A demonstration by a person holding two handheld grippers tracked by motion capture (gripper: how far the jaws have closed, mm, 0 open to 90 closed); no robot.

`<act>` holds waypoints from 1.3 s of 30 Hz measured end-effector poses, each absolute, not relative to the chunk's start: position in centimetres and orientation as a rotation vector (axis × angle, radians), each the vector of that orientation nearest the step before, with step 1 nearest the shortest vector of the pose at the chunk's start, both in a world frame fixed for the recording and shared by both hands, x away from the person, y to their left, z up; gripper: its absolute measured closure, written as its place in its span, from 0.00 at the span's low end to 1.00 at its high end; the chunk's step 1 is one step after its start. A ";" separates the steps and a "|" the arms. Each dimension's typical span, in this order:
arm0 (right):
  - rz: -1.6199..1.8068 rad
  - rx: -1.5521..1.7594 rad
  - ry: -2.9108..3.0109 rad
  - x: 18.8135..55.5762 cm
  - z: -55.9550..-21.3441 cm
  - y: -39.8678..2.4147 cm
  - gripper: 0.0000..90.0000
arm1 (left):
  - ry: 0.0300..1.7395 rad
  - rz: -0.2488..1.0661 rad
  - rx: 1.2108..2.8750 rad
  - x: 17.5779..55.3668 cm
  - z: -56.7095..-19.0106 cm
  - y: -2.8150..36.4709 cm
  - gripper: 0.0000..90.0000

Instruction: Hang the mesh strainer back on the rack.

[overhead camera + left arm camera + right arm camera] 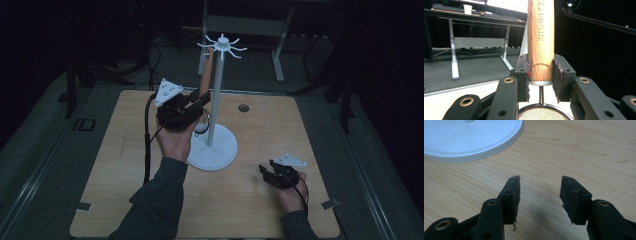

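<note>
A white hanging stand (216, 90) with hooks at its top rises from a round white base (215, 150) in the middle of the wooden table (125, 170). My left gripper (196, 102) is held up beside the pole, shut on the wooden handle (540, 40) of a kitchen strainer. The handle (206, 72) points up toward the hooks. The strainer's mesh bowl (543, 113) hangs just below the jaws. My right gripper (266, 172) rests low on the table at the right, open and empty (540, 185), with the stand's base (471, 137) ahead of it.
A small dark round spot (243, 107) marks the table behind the stand. A metal desk frame (240, 25) stands beyond the table's far edge, and in the left gripper view a desk (474, 17) with a cup.
</note>
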State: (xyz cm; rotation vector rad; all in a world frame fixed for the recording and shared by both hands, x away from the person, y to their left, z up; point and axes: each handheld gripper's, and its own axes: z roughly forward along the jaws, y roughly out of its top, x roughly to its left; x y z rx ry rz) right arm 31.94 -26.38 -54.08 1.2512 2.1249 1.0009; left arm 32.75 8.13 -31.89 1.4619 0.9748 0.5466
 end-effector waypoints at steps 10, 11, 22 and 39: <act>1.001 1.249 2.125 31.9 -54.1 -26.4 0.55 | 0.985 0.546 1.477 32.9 -32.2 8.0 0.74; 1.001 1.249 2.124 31.9 -54.1 -26.4 0.55 | 0.985 0.546 1.476 33.0 -32.3 8.0 0.73; 1.004 1.263 2.114 32.0 -54.0 -26.7 0.55 | 0.996 0.578 1.465 32.6 -32.4 8.6 0.62; 1.001 1.260 2.118 32.0 -54.1 -26.6 0.55 | 0.993 0.606 1.480 32.2 -32.2 8.9 0.57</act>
